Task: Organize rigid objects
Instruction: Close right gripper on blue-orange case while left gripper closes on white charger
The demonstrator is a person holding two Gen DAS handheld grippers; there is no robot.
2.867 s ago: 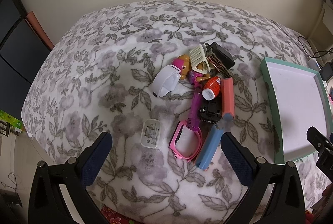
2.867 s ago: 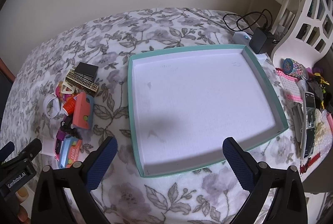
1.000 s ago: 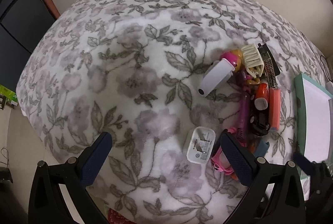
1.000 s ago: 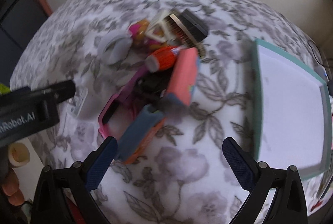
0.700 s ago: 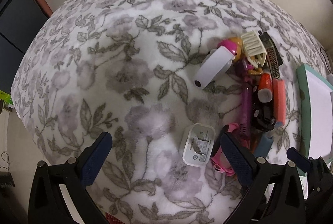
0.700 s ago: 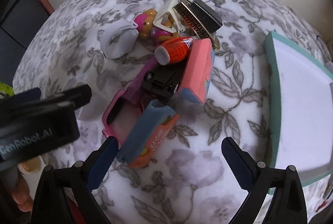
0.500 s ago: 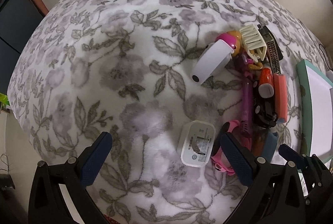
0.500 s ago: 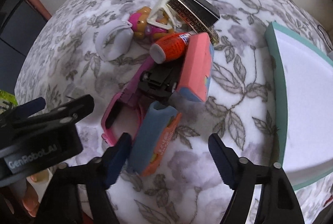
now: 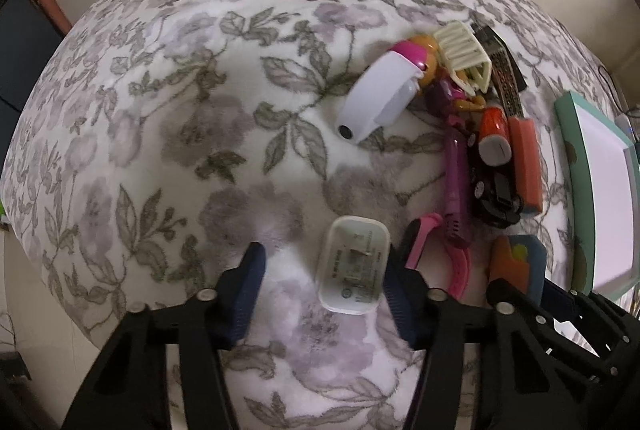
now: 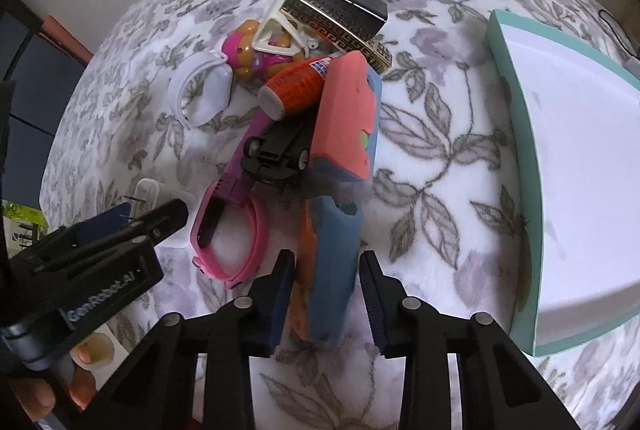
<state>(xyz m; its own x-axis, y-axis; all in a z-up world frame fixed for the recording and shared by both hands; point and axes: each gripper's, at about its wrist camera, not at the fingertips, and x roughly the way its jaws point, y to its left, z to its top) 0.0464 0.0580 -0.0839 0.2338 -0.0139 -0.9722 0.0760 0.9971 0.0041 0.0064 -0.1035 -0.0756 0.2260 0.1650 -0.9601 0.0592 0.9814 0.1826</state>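
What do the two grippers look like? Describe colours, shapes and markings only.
Both the left gripper and right gripper are black angular frames with silver screws and two ribbed dark-blue fingers. White lettering runs along the left one's side in the right wrist view.

On a flowered blanket [image 9: 168, 118] are counted one white charger [image 9: 354, 272], one white clip [image 9: 376, 96], one doll [image 10: 256, 54], one pink band [image 10: 236, 242], one toy car [image 10: 280, 152], two foam blocks [image 10: 346, 118], one tray [image 10: 576, 158].
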